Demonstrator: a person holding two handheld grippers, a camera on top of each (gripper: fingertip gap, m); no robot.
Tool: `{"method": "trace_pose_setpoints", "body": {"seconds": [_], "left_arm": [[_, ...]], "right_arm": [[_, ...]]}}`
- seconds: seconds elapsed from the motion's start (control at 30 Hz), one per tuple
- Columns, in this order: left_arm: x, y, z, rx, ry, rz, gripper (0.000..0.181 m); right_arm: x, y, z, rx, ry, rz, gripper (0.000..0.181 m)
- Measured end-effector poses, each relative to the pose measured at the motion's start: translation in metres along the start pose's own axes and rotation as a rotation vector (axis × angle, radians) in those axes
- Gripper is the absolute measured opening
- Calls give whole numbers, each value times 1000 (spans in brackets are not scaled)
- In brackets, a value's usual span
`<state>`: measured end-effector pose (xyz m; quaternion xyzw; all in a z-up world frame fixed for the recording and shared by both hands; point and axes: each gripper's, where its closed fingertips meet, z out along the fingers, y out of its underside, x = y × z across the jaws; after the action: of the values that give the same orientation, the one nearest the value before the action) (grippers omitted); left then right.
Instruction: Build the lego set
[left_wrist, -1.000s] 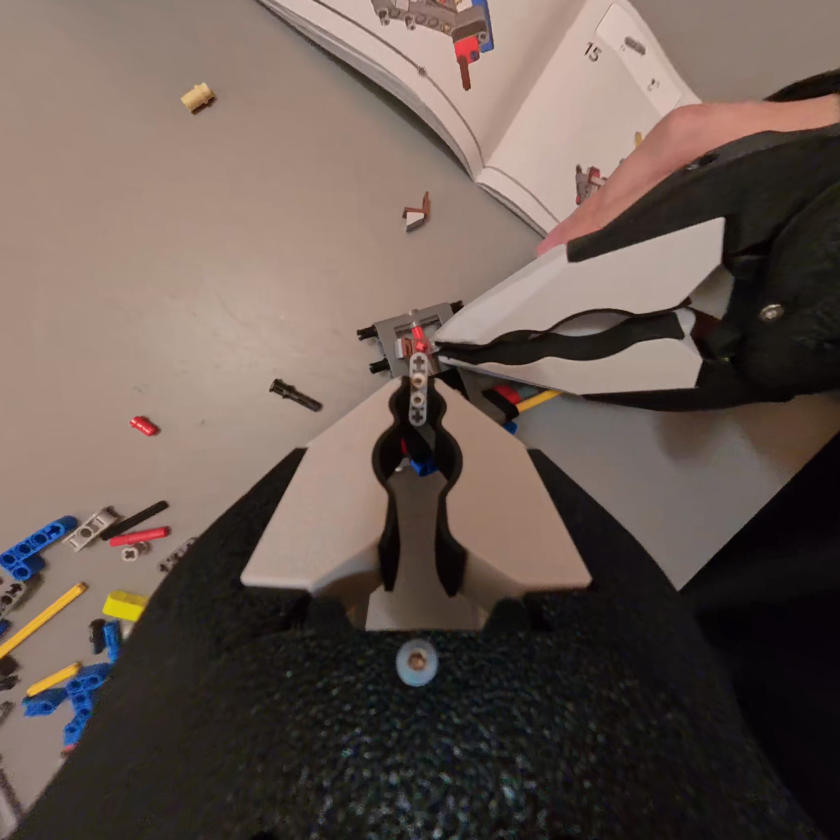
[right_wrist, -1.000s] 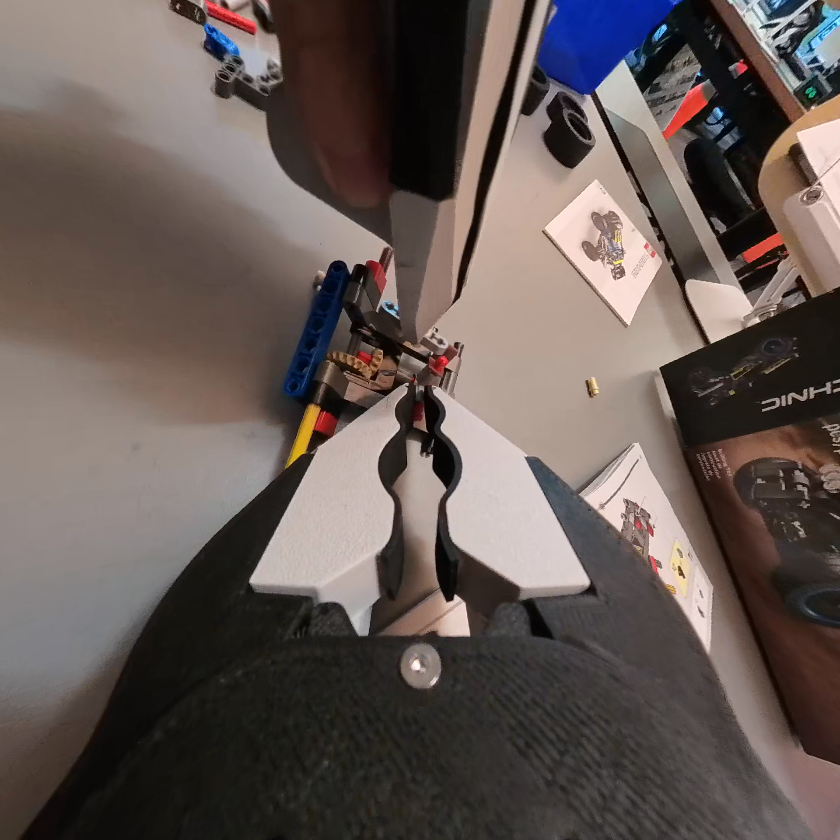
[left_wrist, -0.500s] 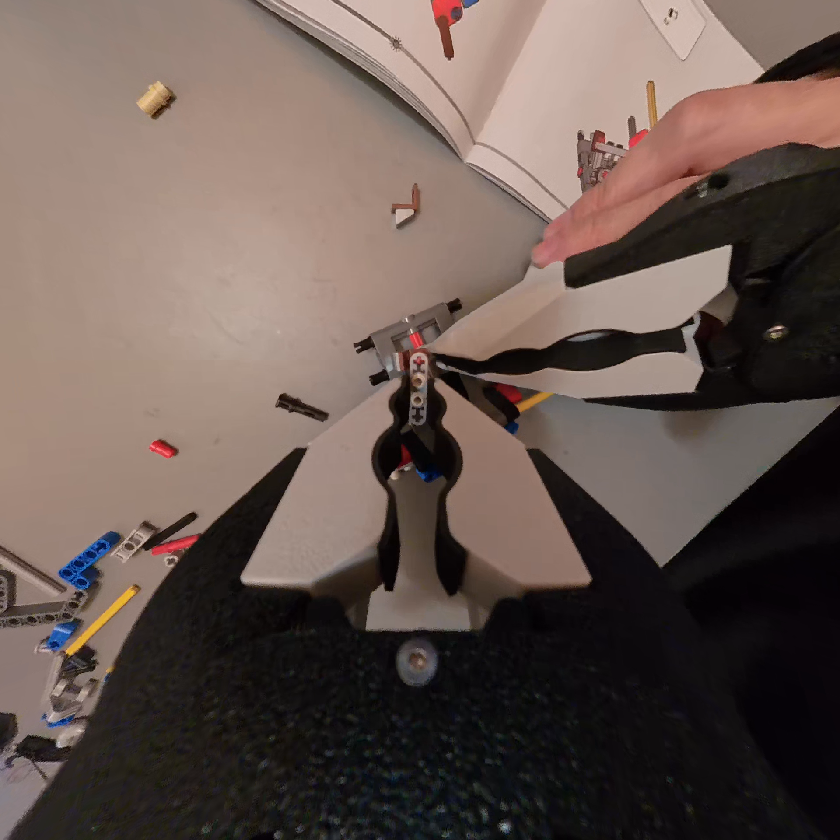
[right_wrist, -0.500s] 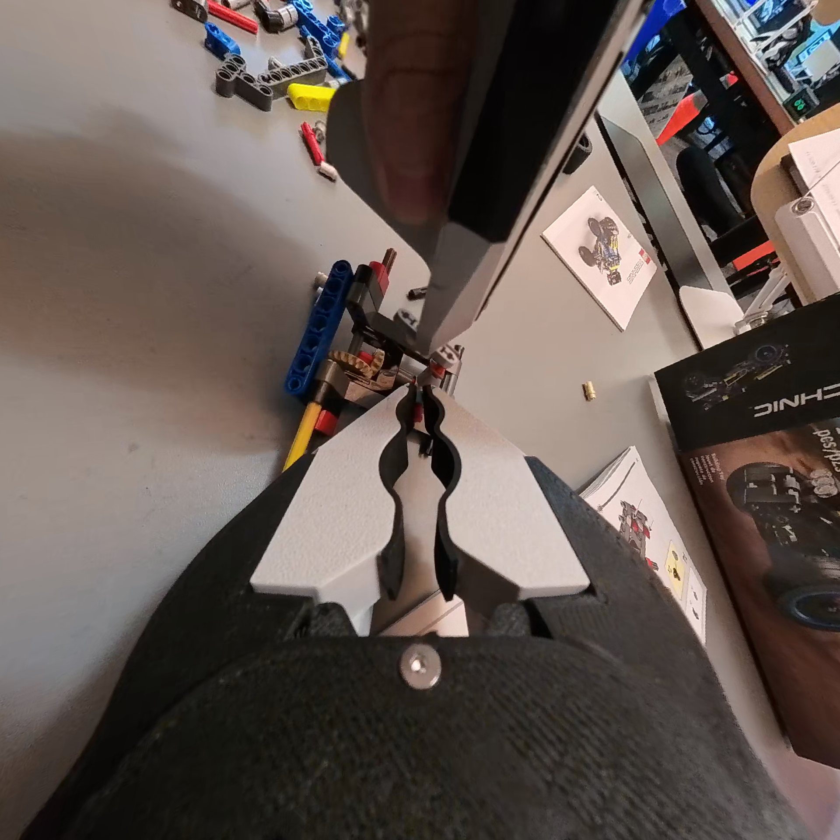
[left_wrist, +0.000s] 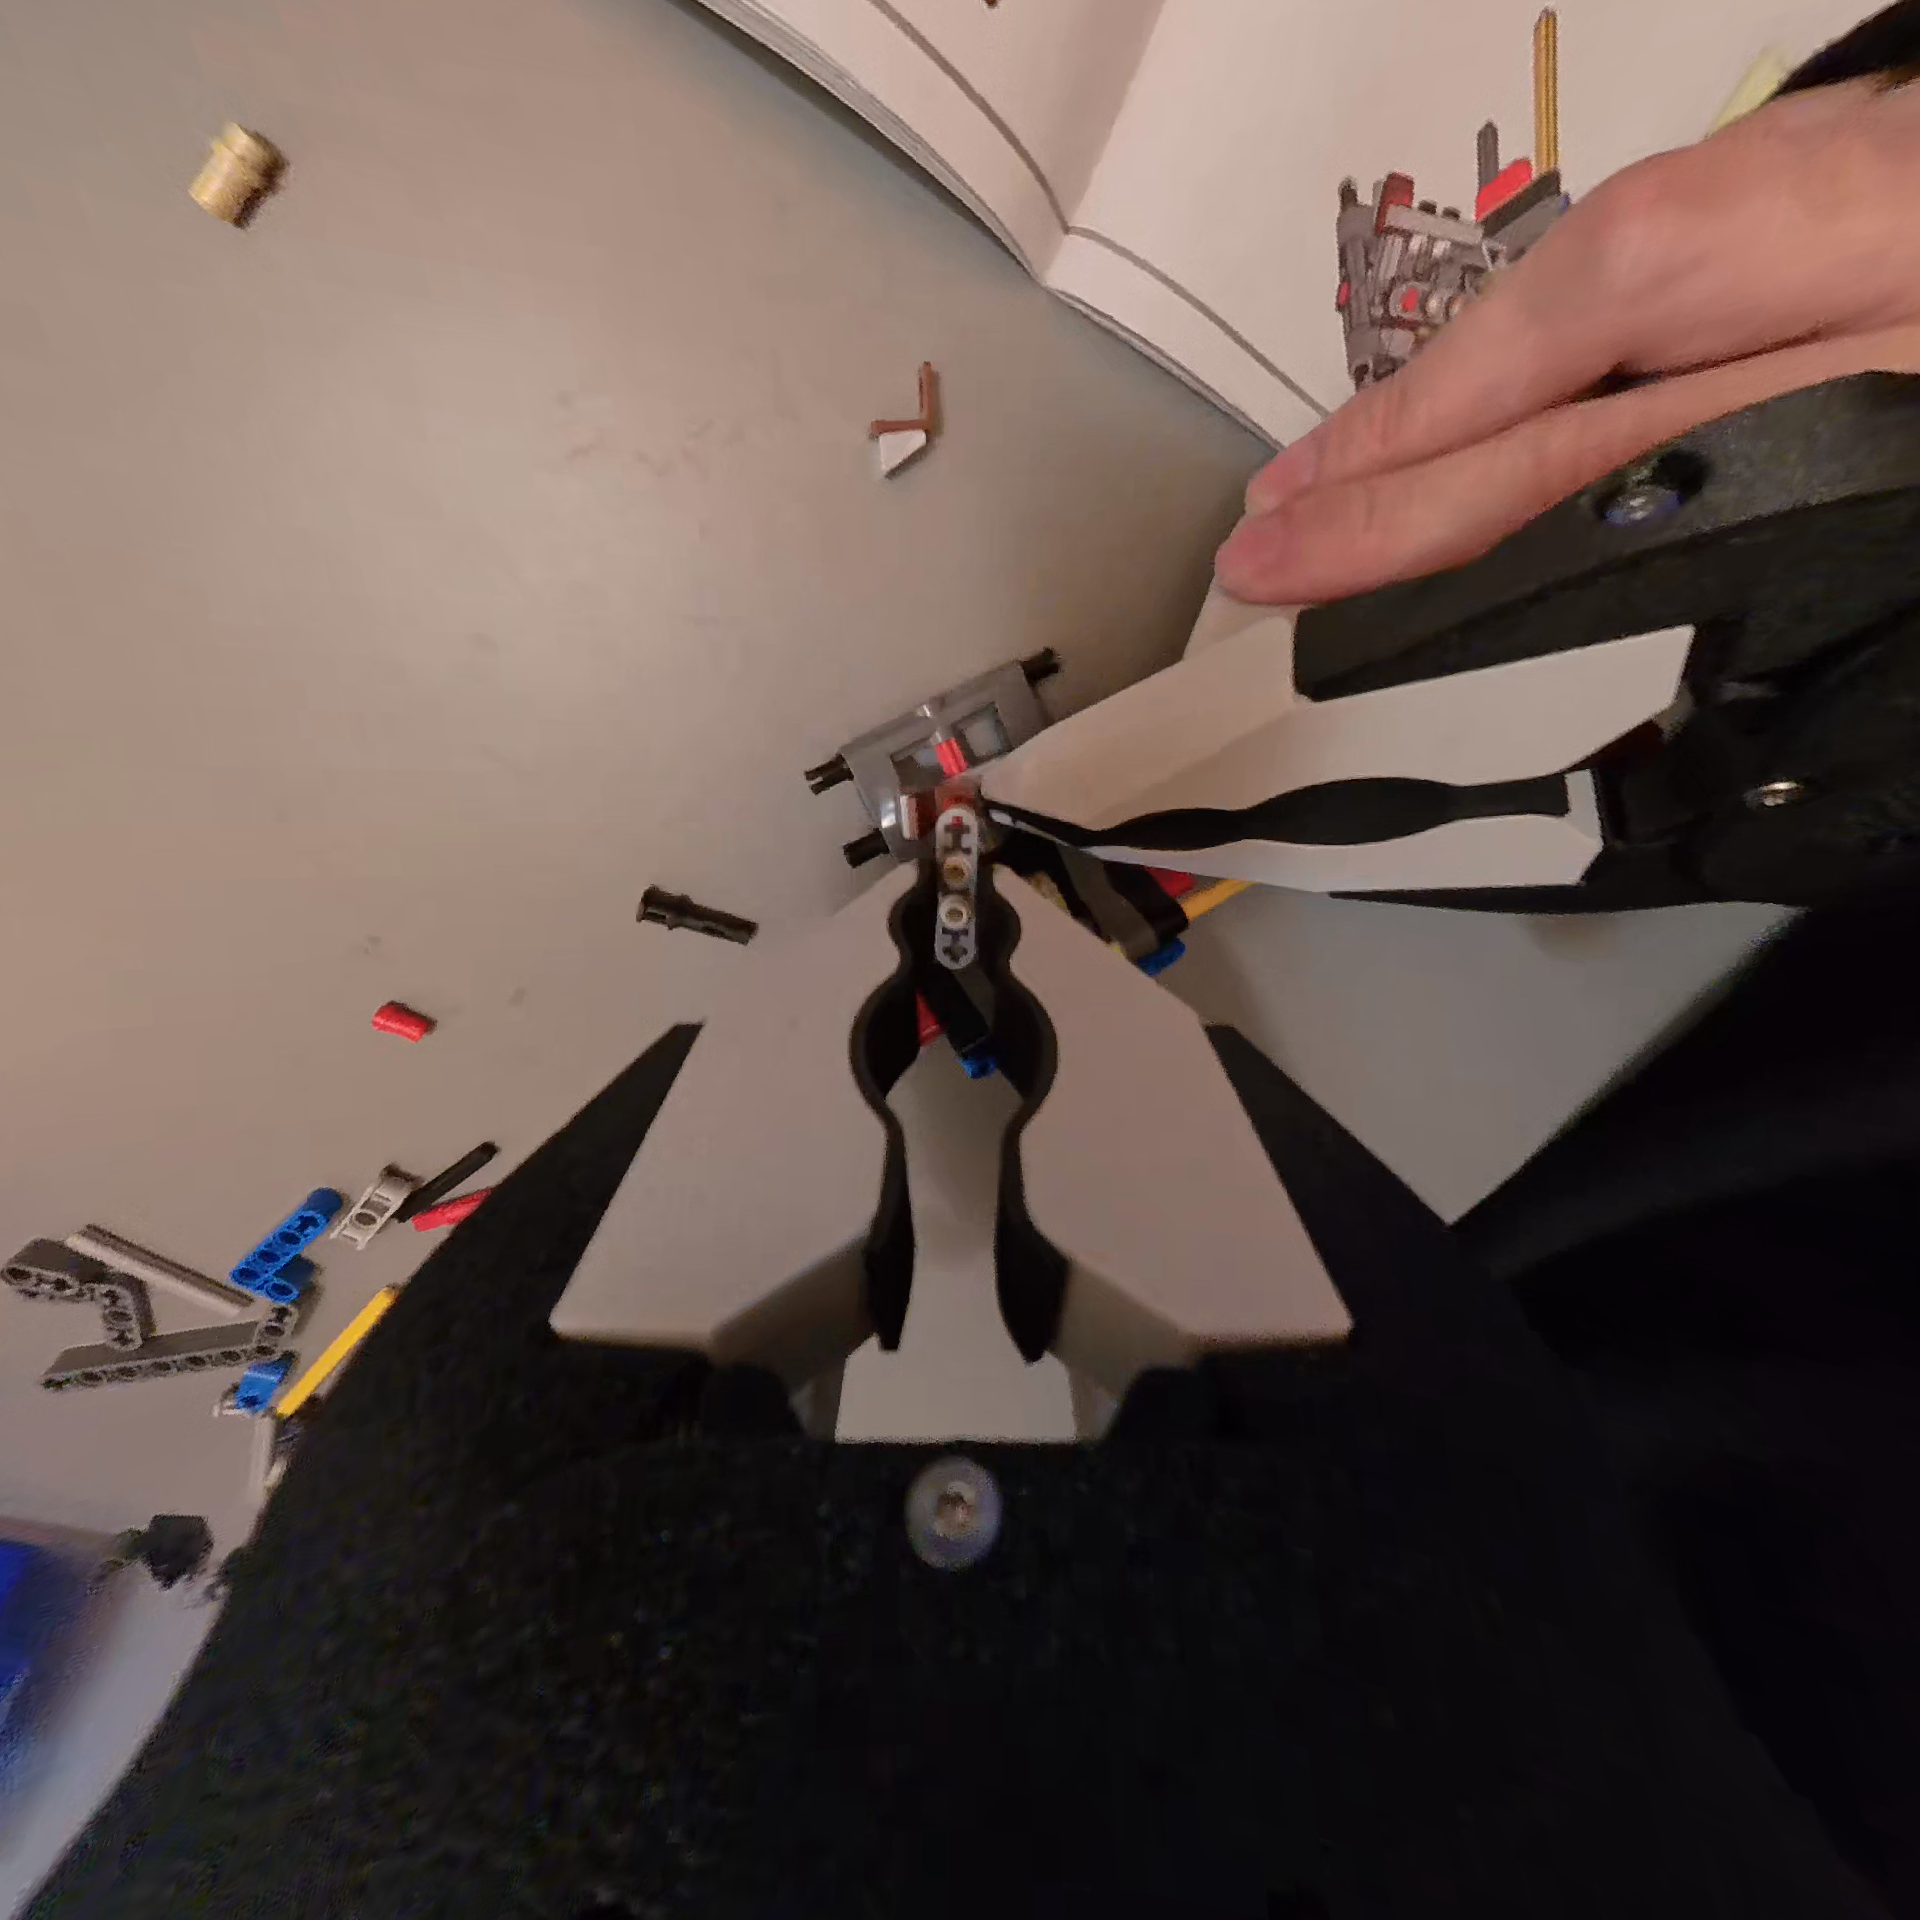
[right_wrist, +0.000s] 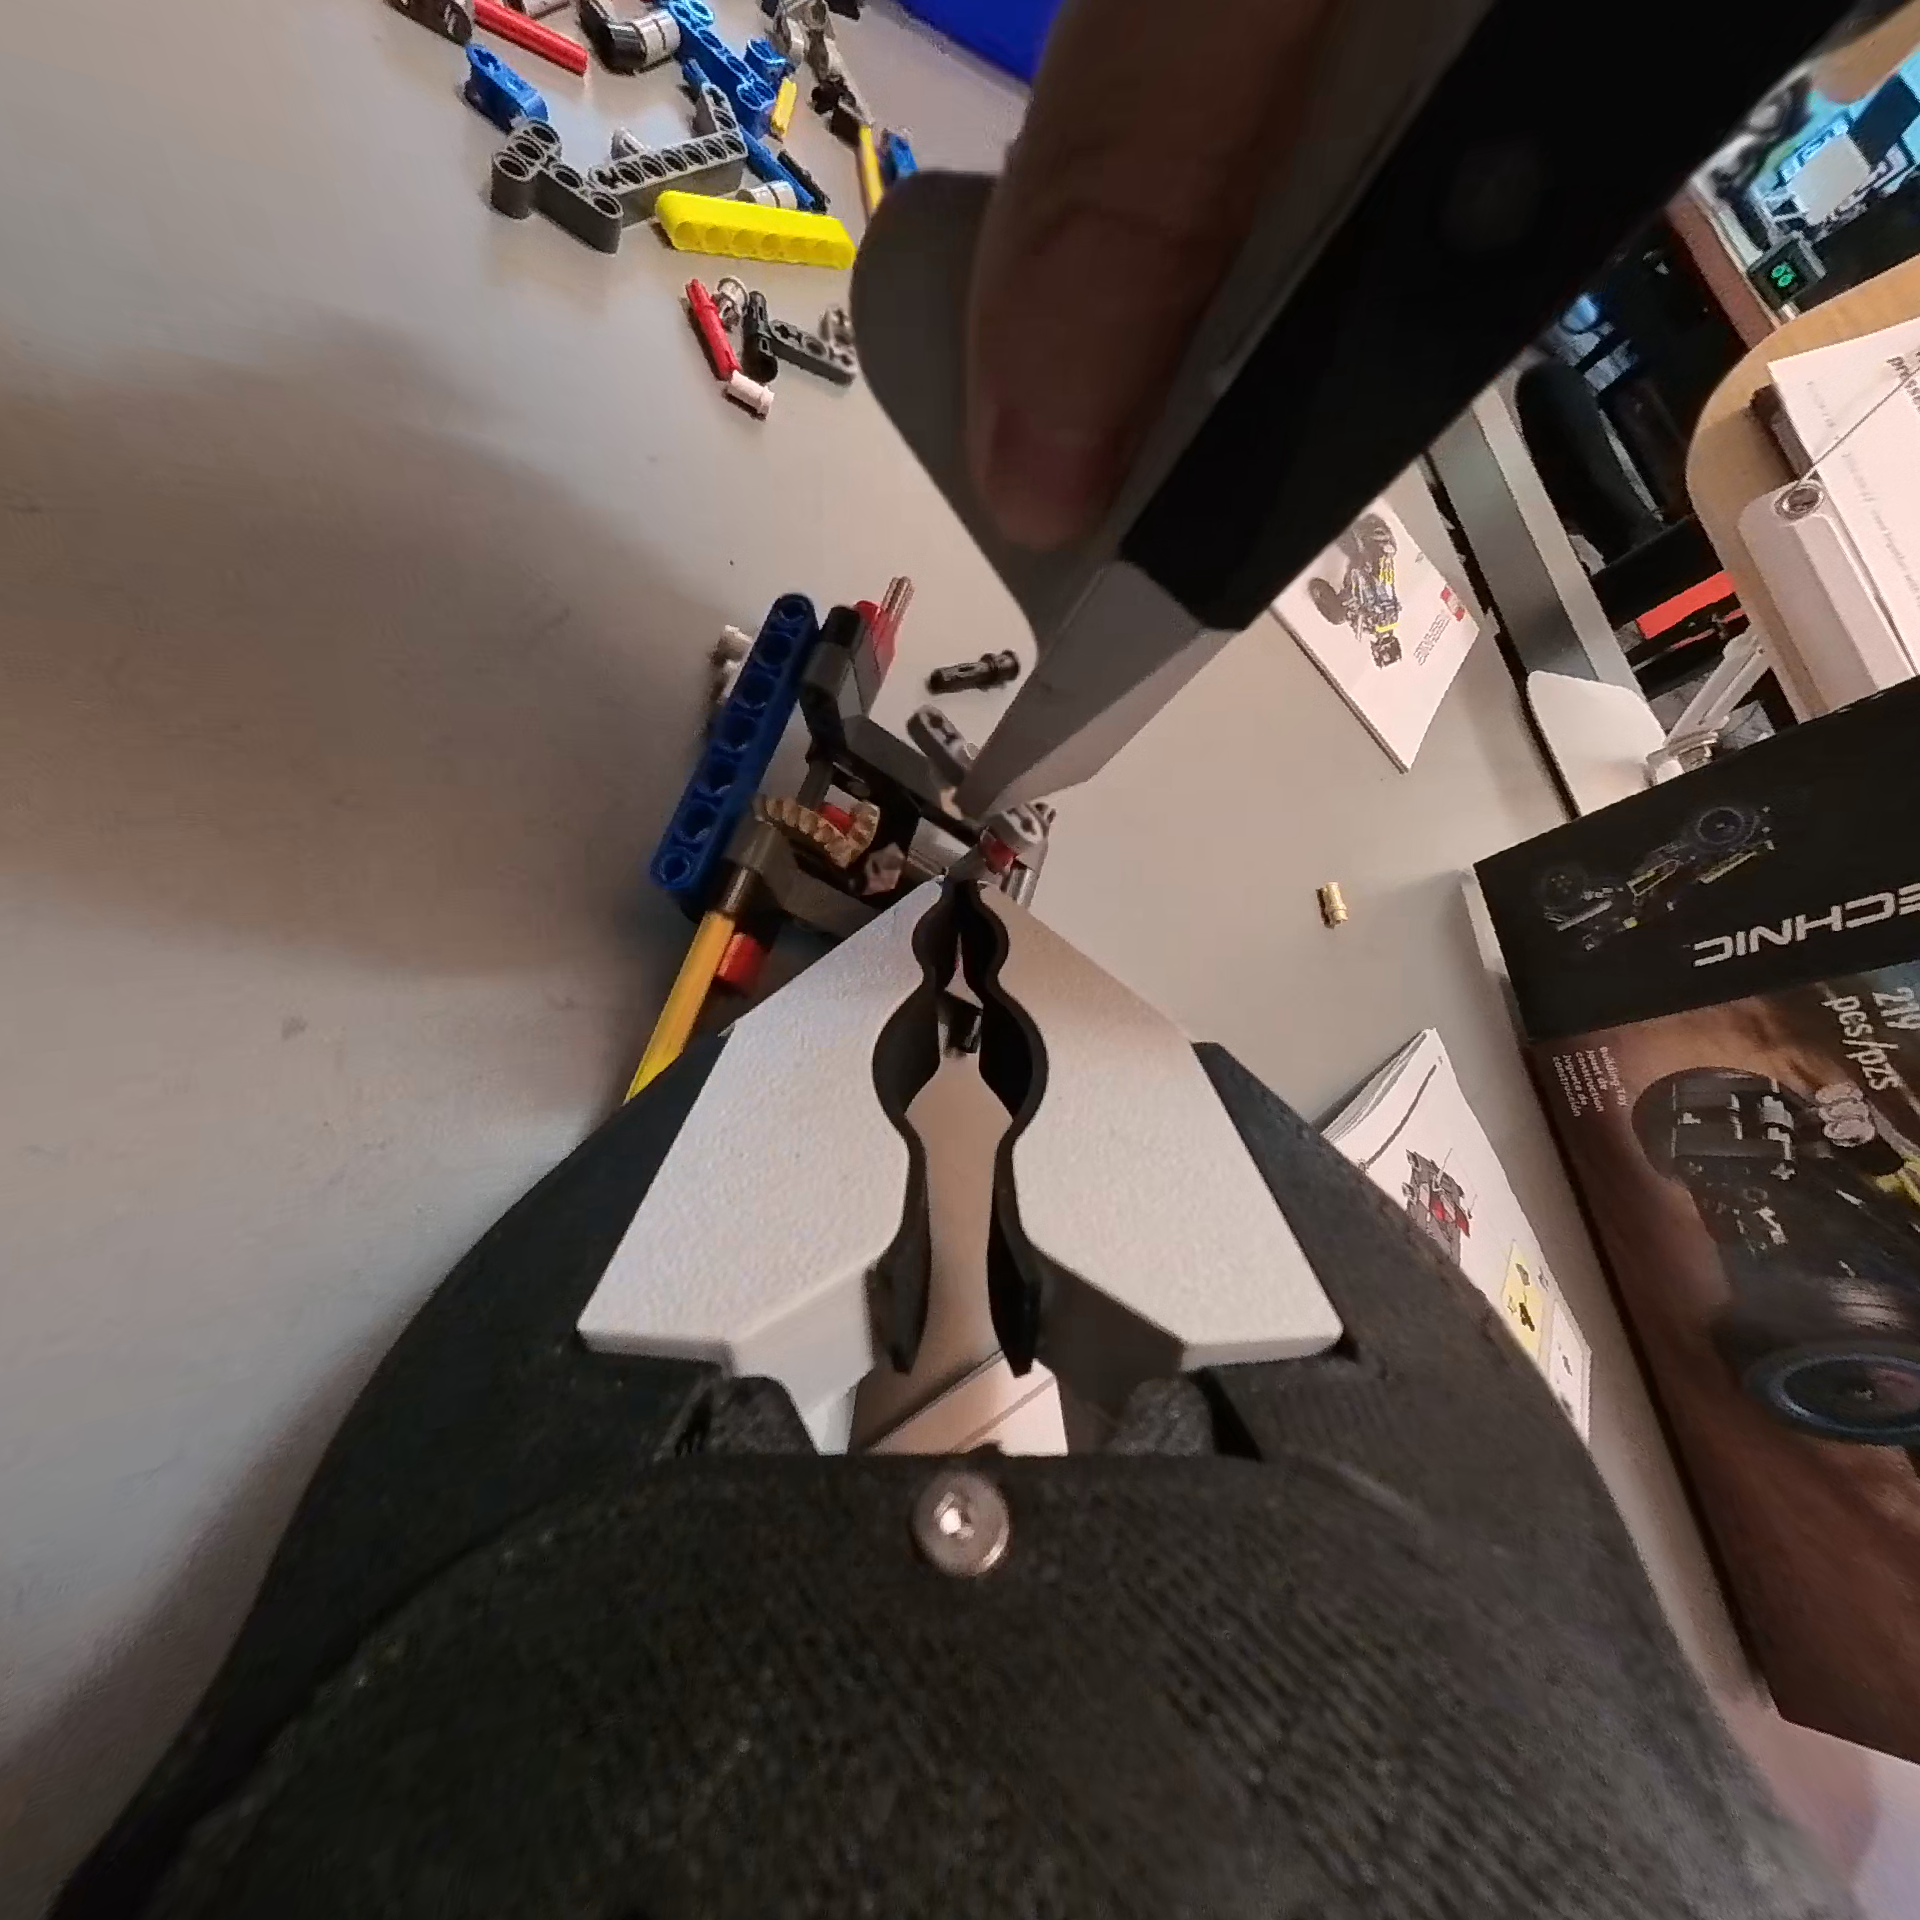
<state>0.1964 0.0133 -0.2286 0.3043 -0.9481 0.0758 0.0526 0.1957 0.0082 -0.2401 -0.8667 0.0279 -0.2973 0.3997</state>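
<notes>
Gripping a half-built Technic assembly (left_wrist: 940, 769) over the grey counter (left_wrist: 416, 520): left gripper (left_wrist: 956, 883) pinching its light grey liftarm (left_wrist: 956, 894), right gripper (right_wrist: 961, 904) clamping its end, loose pieces (right_wrist: 675, 177) lying nearby.

Grippers: 2, left (left_wrist: 958, 883), right (right_wrist: 961, 899). Booklets: 2, open (right_wrist: 1455, 1174) beside box (right_wrist: 1714, 1143), closed (right_wrist: 1377, 634) beyond. Boxes: 1. Yellow beams (right_wrist: 753, 231): 1. Tan bushes (right_wrist: 1331, 902): 1. Assemblies (right_wrist: 821, 810): 1.
</notes>
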Motion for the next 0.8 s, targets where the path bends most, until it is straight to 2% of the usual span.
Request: {"method": "trace_pose_setpoints", "body": {"seconds": [0.23,0.8], "left_arm": [[-2,2,0,-139,23,71,4],[-2,-4,7,-123,84,45,5]], "right_arm": [[-1,-1,0,2,13,-27,0],[-2,0,0,-1,17,-46,0]]}}
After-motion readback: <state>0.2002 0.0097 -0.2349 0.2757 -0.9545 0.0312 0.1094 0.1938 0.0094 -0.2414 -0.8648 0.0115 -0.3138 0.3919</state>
